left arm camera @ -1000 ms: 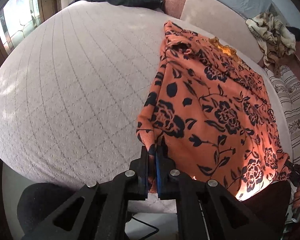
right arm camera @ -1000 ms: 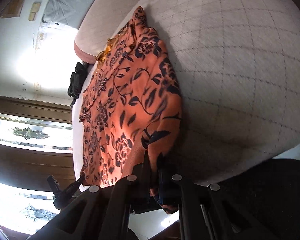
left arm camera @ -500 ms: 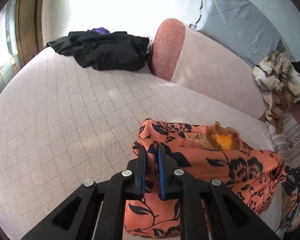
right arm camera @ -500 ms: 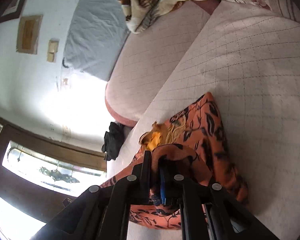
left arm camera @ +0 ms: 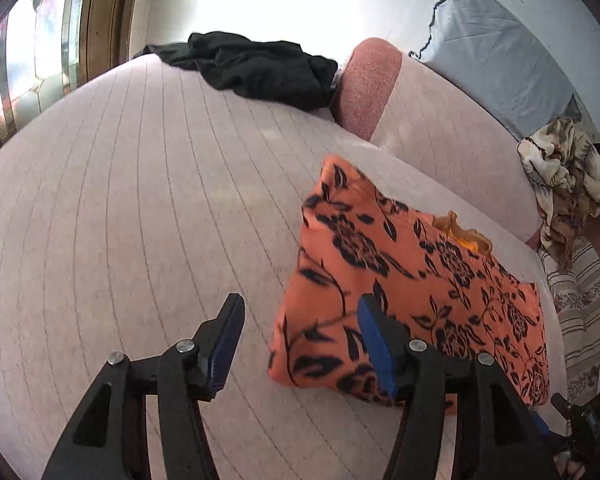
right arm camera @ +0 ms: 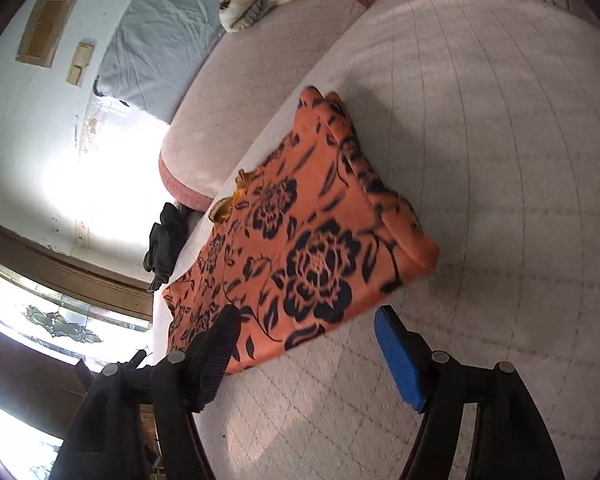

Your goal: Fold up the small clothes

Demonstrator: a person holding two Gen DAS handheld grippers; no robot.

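One orange garment with a black flower print (left arm camera: 412, 300) lies folded over itself on the quilted pink bed (left arm camera: 140, 220), toward the side of the mattress that runs along the long pink bolster (left arm camera: 452, 140). The left gripper (left arm camera: 300, 344) hangs just above the garment's near corner, its two jaws spread wide and holding nothing; one blue pad (left arm camera: 374, 344) overlaps the cloth in view. The right gripper (right arm camera: 306, 356) is likewise wide apart and empty at the opposite near corner. One black garment (left arm camera: 256, 68) is heaped at the bed's far edge, and one tan patterned blanket (left arm camera: 564, 184) drapes past the bolster's end.
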